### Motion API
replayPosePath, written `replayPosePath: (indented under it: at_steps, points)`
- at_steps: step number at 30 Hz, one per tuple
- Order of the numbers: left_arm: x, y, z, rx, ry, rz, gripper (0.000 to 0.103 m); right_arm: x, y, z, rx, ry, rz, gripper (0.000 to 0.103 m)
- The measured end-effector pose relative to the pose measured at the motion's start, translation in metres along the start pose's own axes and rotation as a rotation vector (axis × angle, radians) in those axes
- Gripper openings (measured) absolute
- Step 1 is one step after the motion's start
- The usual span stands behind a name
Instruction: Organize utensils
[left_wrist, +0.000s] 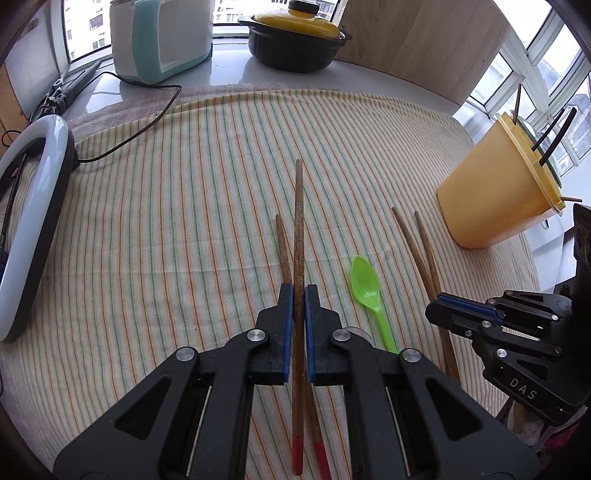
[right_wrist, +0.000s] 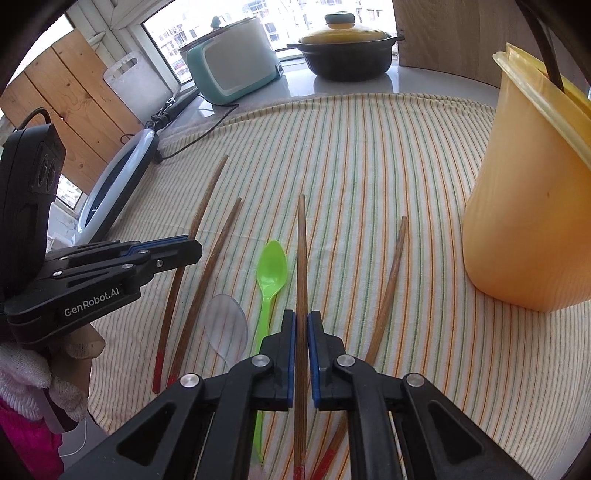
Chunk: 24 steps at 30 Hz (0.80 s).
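Both grippers are matte black plastic with blue pads lining the jaws and round silver pivot screws. The left gripper (right_wrist: 192, 247) reads "GenRobot.AI" in white; the right gripper (left_wrist: 434, 308) shows "DAS". A white knit glove (right_wrist: 26, 373) and pink sleeve (right_wrist: 26, 443) show.

The yellow holder (right_wrist: 532, 206) is cut by the right edge. The clear spoon (right_wrist: 226, 328) is partly hidden behind the right gripper (right_wrist: 301, 325), and its handle perhaps continues below.
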<state>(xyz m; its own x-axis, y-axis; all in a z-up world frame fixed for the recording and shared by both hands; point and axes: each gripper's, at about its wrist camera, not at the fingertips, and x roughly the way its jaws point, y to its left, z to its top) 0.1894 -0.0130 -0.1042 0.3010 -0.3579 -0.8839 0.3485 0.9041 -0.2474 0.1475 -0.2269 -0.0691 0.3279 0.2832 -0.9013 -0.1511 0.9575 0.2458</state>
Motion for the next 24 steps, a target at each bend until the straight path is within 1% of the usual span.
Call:
replayPosePath:
  at_steps: [3, 5, 9, 17, 24]
  points:
    - [-0.007, 0.0, 0.001, 0.005, -0.013, 0.008, 0.004, -0.008, 0.003, 0.002, -0.034, -0.024, -0.017, 0.004]
    - [-0.013, -0.001, 0.002, 0.008, -0.029, 0.013, 0.004, -0.013, 0.004, 0.003, -0.042, -0.034, -0.013, 0.004]
    - [-0.027, -0.003, 0.004, -0.002, -0.066, -0.003, 0.004, -0.025, 0.007, 0.006, -0.053, -0.067, -0.001, 0.004]
    - [-0.059, -0.008, 0.012, -0.006, -0.154, -0.019, 0.004, -0.056, 0.026, 0.012, -0.12, -0.161, 0.008, 0.004]
    - [-0.085, -0.014, 0.02, 0.004, -0.215, -0.031, 0.004, -0.085, 0.022, 0.017, -0.117, -0.244, 0.038, 0.004]
